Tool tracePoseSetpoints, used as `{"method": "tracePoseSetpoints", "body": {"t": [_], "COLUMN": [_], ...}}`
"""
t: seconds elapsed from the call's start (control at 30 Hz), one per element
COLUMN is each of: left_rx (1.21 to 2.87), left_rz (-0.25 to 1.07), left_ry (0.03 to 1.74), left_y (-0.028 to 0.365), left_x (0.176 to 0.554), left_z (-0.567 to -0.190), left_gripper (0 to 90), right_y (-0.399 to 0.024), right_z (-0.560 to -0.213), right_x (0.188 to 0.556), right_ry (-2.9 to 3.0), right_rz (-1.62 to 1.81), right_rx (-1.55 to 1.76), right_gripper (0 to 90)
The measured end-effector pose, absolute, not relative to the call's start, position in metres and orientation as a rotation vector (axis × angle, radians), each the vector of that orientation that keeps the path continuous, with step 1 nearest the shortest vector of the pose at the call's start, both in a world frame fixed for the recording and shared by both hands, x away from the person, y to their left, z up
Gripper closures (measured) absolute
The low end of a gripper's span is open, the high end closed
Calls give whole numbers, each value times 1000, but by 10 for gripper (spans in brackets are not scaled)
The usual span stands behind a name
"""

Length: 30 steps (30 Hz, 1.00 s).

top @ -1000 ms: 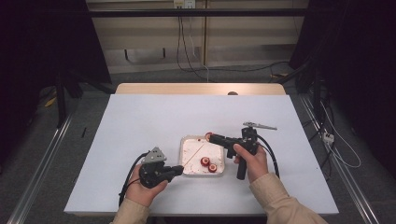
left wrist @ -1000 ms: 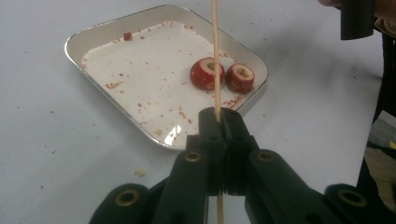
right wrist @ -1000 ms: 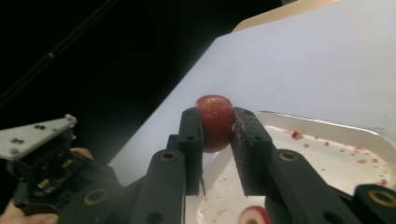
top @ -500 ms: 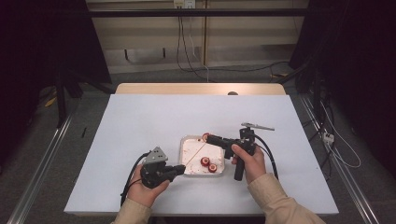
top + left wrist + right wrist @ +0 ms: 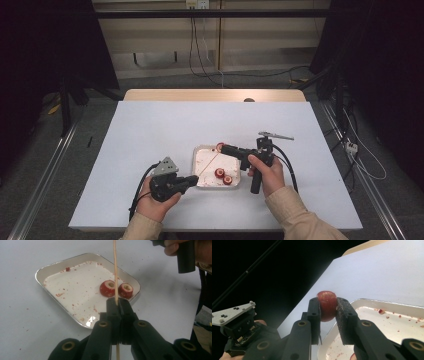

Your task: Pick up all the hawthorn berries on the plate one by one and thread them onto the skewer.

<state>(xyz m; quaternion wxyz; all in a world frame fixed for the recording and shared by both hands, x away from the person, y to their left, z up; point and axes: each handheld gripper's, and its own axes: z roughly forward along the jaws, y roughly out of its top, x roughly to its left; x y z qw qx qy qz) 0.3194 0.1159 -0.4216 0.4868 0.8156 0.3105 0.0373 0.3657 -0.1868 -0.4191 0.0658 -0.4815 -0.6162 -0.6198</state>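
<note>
My left gripper (image 5: 116, 303) is shut on a thin wooden skewer (image 5: 115, 267), which runs from its jaws out over a small white tray (image 5: 50, 266). Two red cored fruit pieces (image 5: 108, 288) (image 5: 125, 290) lie in the tray's near right corner. My right gripper (image 5: 326, 307) is shut on a third red fruit piece (image 5: 326, 296) and holds it over the tray's far edge (image 5: 387, 305). In the high view the left gripper (image 5: 194, 180) sits at the tray's (image 5: 197, 152) left front. There the right gripper (image 5: 223, 148) comes in from the right with the fruit at the skewer's far end.
Red crumbs speckle the tray floor and the white table (image 5: 150, 130) around it. The person's right hand (image 5: 175, 246) shows at the top right of the left gripper view. Cables (image 5: 287, 167) trail from both grippers toward the table's front edge.
</note>
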Motion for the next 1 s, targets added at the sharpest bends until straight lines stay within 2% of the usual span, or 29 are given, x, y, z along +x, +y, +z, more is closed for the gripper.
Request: {"method": "tracePoseSetpoints", "body": {"t": [0.4,0.6,0.8,1.0], "left_rx": [1933,1919,1921,1910], "left_rz": [100,94,83,62], "left_ry": [768,770,759,759], "left_y": [116,117,115,115], "left_x": [320,320,319,320], "left_z": [-422,-422,-422,-423], "left_gripper": [888,888,888,888], "right_y": [-180,-179,-179,-177], "right_z": [-422,-422,-422,-423], "right_x": [363,363,364,365], "right_ry": [-1827,-1830,-1803,-1760], "right_rz": [-1859,-1864,-1876,-1884], "right_rx": [-1431,-1451,-1458,-1461], "right_gripper": [745,653,669,646]}}
